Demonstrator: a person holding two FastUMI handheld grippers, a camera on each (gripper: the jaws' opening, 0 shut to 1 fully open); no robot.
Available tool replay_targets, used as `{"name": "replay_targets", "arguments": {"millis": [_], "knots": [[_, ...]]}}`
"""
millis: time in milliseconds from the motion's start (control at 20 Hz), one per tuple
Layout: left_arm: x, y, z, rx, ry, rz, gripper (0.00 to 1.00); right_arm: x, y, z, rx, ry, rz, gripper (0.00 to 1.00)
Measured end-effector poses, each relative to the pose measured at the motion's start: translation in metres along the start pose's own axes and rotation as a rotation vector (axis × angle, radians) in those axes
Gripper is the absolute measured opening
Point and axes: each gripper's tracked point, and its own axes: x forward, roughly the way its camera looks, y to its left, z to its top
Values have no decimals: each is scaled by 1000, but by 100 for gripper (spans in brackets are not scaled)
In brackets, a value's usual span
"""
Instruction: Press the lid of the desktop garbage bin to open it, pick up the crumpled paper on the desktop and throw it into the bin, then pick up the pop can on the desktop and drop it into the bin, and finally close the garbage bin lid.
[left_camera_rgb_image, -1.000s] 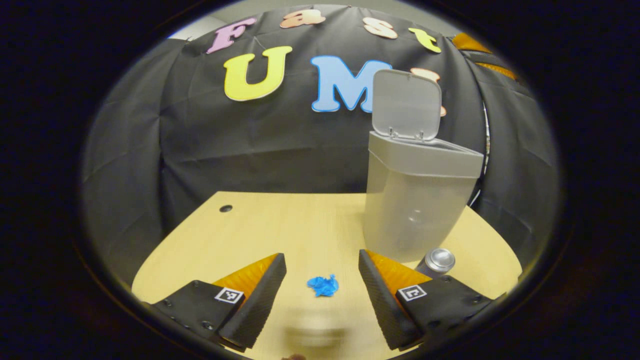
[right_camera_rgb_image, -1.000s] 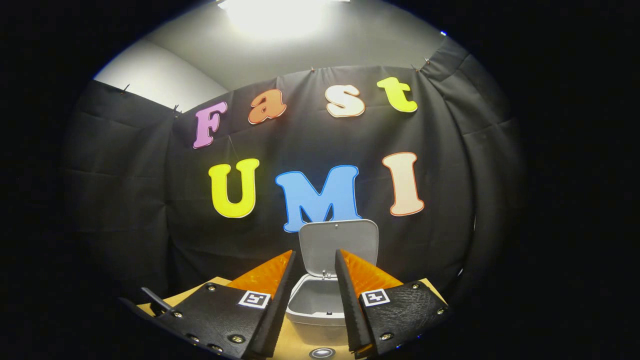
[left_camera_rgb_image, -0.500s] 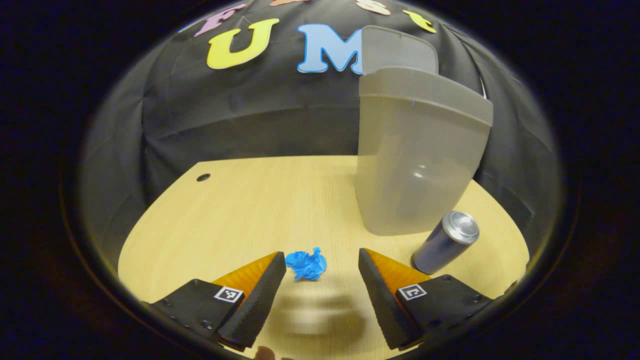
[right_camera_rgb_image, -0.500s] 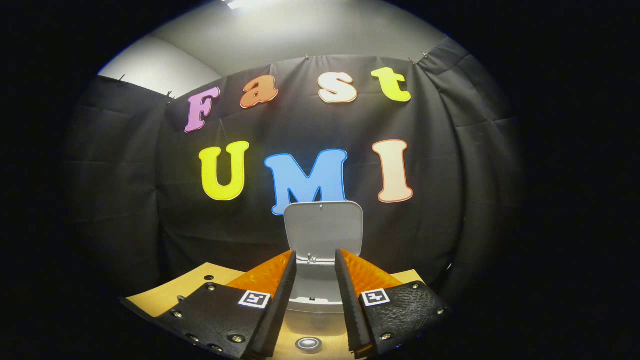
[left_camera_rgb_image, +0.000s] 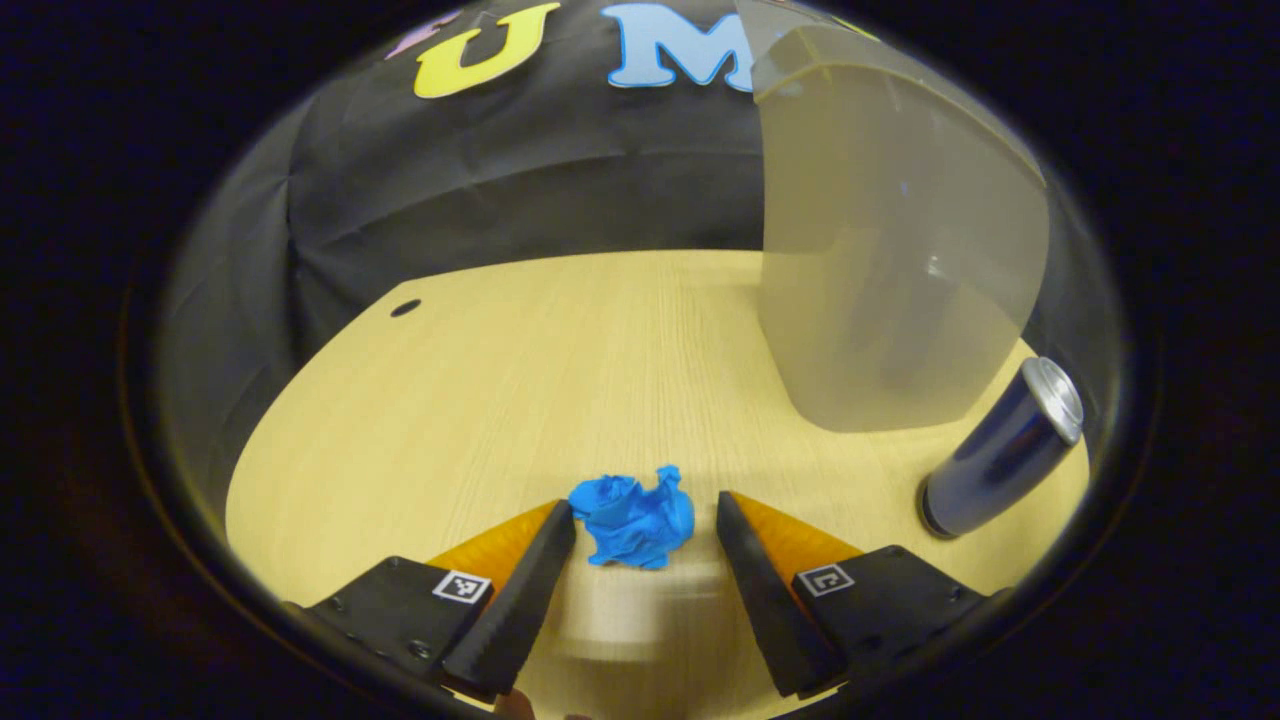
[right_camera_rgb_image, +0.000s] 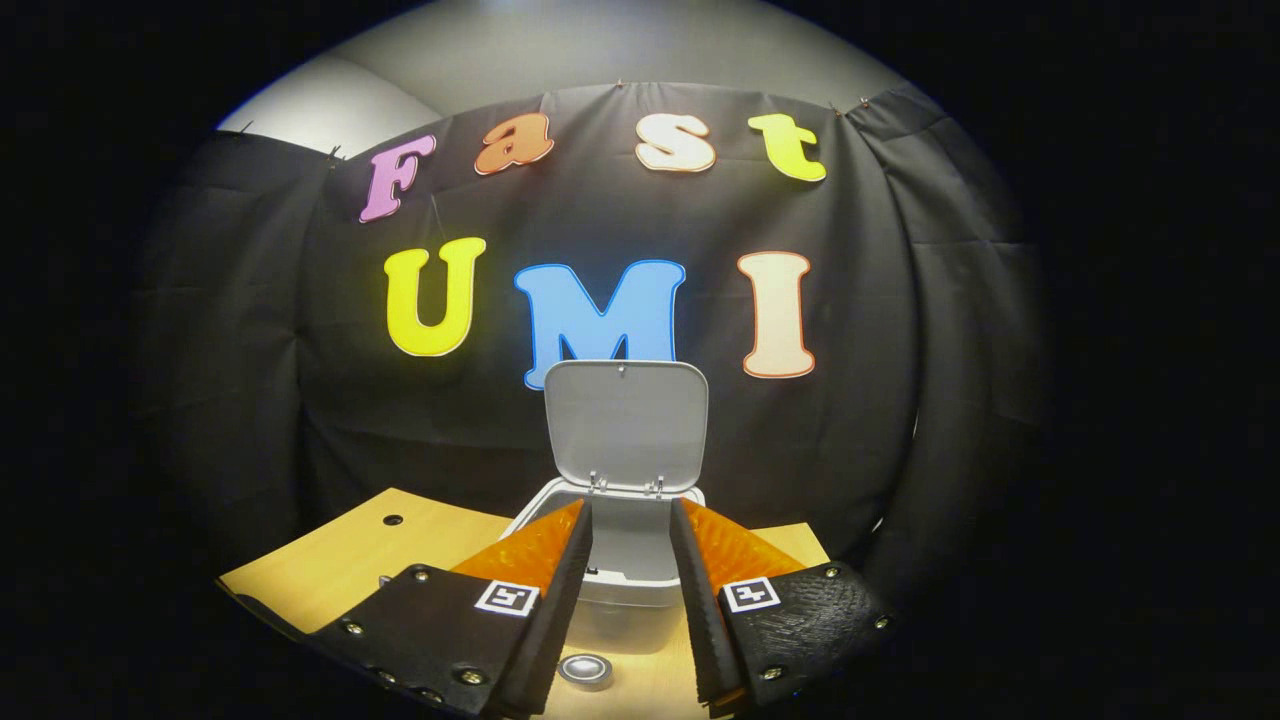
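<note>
A: Where is the crumpled blue paper (left_camera_rgb_image: 634, 520) being shown?
B: On the wooden desktop (left_camera_rgb_image: 520, 390), between the spread fingers of the left gripper (left_camera_rgb_image: 645, 525); the right gripper (right_camera_rgb_image: 630, 545) is being held narrowly apart before the open-lidded garbage bin (right_camera_rgb_image: 622, 440)

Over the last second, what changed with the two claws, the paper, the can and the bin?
The left claw came down and forward to the paper, which now sits between its open fingers, not yet gripped. The right claw drew back from the bin, fingers apart and empty. Unchanged: lid up, can standing by the bin on the table.
</note>
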Motion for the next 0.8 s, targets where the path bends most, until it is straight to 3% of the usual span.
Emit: {"name": "replay_targets", "arguments": {"millis": [200, 250, 400, 450, 800], "knots": [[-5, 3, 4, -17, -28, 4, 98, 9, 3, -5, -2, 19, 4, 53], [-2, 5, 4, -10, -27, 14, 92, 11, 4, -6, -3, 17, 5, 53], [-3, 5, 3, 18, -19, 31, 59, 14, 5, -7, -15, 19, 5, 53], [-3, 5, 3, 32, -13, 28, 40, 14, 6, -9, -17, 25, 7, 53], [-23, 3, 12, 21, -26, 17, 41, 11, 14, -9, -42, 16, 24, 53]]}}
